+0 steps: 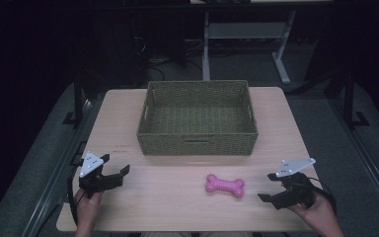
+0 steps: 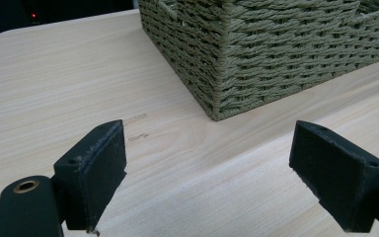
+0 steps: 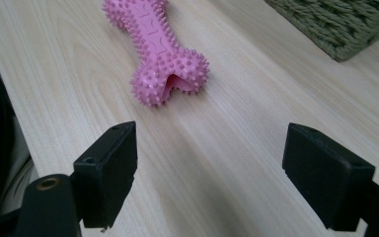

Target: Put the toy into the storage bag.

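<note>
one woven basket (image 1: 197,118) beyond pink bone (image 1: 224,184)

The woven basket (image 1: 197,118) stands on the far half of the table (image 1: 128,202). In front of the basket, a little to its right, lies the pink bone toy (image 1: 225,185). The left gripper (image 1: 116,165) waits open near the basket's front left corner, and the right gripper (image 1: 269,186) is open just beside the toy, farther from the basket.

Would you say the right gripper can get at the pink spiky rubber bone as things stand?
Probably yes: the right gripper is open, nothing lies on the bare wooden table between it and the pink spiky rubber bone.
</note>
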`<state>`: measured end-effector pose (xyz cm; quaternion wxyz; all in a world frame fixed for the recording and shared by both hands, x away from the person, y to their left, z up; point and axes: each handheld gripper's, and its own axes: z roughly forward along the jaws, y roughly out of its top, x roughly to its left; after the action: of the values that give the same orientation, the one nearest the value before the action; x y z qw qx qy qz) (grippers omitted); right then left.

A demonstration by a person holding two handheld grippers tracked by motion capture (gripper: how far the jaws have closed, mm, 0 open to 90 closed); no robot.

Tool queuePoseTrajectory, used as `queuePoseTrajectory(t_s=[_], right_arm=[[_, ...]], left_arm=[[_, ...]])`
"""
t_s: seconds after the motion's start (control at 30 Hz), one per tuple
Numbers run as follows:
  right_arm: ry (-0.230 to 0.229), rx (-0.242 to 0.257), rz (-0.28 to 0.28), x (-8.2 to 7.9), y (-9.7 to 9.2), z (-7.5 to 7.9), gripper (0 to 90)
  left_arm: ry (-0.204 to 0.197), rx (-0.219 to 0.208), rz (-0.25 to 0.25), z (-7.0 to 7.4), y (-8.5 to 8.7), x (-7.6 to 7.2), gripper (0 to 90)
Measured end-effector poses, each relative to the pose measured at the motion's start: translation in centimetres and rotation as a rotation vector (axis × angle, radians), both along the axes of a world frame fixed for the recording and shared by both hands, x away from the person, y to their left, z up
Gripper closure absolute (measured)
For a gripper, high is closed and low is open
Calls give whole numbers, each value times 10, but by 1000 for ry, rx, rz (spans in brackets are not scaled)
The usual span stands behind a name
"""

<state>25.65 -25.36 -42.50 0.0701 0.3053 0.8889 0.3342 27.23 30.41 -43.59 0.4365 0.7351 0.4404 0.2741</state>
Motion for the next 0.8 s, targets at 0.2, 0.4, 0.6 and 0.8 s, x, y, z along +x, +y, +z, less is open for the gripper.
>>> queuePoseTrajectory(t_s=[0.2, 0.4, 0.6, 0.8], right_arm=[[30, -21, 64, 13, 12, 4, 218], [53, -41, 109, 23, 23, 11, 212], [54, -55, 152, 32, 37, 16, 211], [57, -65, 190, 39, 47, 21, 208]], left_arm=[[0, 0, 1, 0, 0, 0, 139], [-3, 3, -3, 0, -1, 0, 138], [-5, 7, -1, 0, -2, 2, 138], [-2, 10, 0, 0, -3, 2, 139]])
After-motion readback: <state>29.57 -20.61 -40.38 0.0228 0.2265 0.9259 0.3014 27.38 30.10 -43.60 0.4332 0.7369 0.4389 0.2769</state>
